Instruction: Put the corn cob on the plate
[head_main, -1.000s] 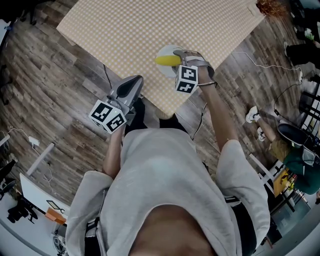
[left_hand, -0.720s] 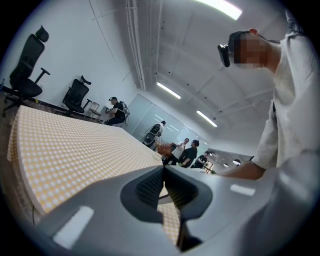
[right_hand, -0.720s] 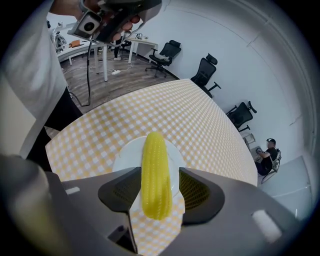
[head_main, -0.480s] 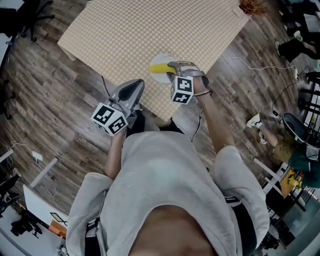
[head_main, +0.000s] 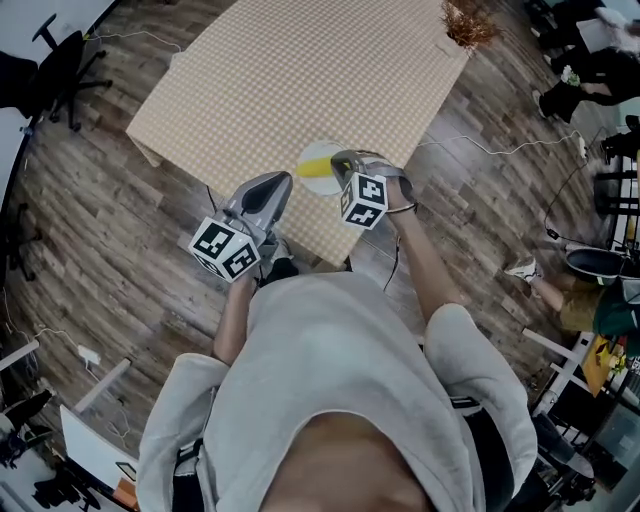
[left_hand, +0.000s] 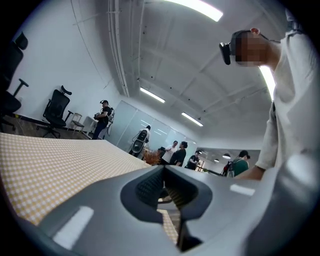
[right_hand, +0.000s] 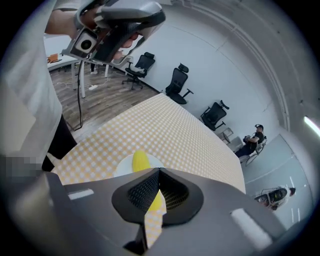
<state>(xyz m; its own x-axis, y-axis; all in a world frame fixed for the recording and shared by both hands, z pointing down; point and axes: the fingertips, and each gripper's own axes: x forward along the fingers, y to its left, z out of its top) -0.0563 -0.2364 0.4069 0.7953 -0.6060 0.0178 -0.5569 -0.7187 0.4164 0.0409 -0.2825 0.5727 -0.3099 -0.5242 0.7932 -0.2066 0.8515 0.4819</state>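
Note:
The yellow corn cob (head_main: 316, 167) lies on the small white plate (head_main: 314, 152) near the front edge of the checked table (head_main: 300, 70). My right gripper (head_main: 340, 161) hangs just above the cob's near end, pointing steeply down. Its jaws have just been closing and now stand shut with nothing between them. In the right gripper view the corn cob (right_hand: 140, 161) and plate (right_hand: 121, 168) show beyond the closed right gripper (right_hand: 159, 171). My left gripper (head_main: 283, 181) is held level off the table's front edge, shut and empty; its own view shows the left gripper (left_hand: 163, 167) with tips together.
A dried plant (head_main: 465, 22) stands at the table's far corner. Office chairs (head_main: 60, 60) stand on the wooden floor to the left. A cable (head_main: 500, 150) runs across the floor on the right, where seated people and gear (head_main: 600, 290) are.
Both grippers have risen. The right gripper has come up off the cob and its jaws have closed; the corn stays on the plate.

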